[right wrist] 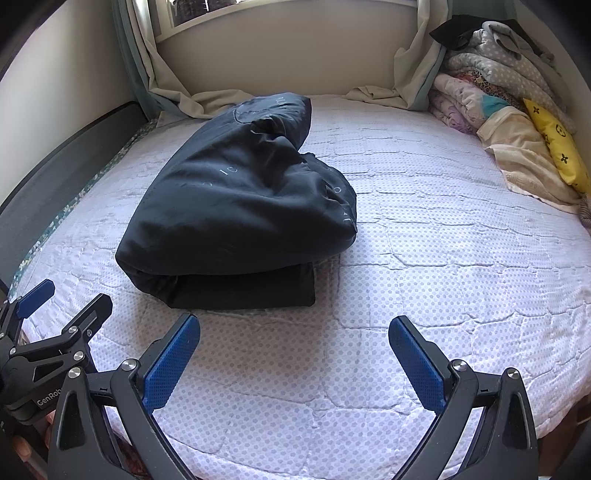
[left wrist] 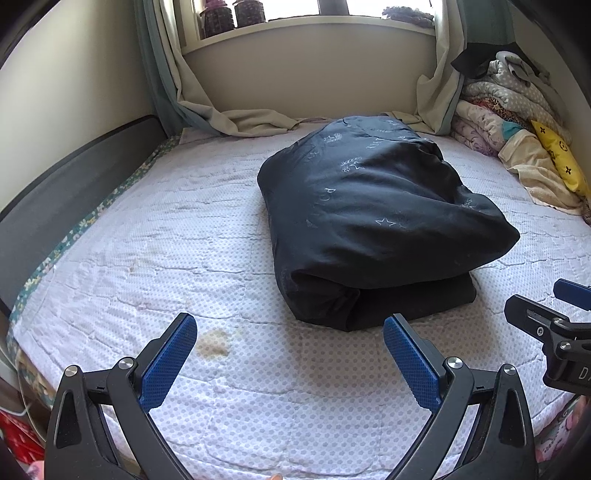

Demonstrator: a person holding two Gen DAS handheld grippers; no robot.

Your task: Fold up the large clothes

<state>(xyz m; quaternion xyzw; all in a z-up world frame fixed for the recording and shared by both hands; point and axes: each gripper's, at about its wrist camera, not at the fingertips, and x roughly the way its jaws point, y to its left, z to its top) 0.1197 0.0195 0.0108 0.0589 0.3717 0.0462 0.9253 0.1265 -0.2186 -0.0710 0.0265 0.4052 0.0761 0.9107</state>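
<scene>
We hold left tongs (left wrist: 290,332) and right tongs (right wrist: 294,334) wide, empty, short of folded dark garment (left wrist: 369,221) on bed (left wrist: 147,240). Fold looks finished; next likely tidy or withdraw.

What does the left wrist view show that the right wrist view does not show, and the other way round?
Only the left wrist view shows a yellowish stain on the mattress cover, the jars on the windowsill, and the right gripper from outside, at its right edge.

Only the right wrist view shows the left gripper from outside, at its left edge.

Both show the folded black garment lying on the bed, the pile of bedding with a yellow pillow, the curtains, and an open, empty left gripper and right gripper.
</scene>
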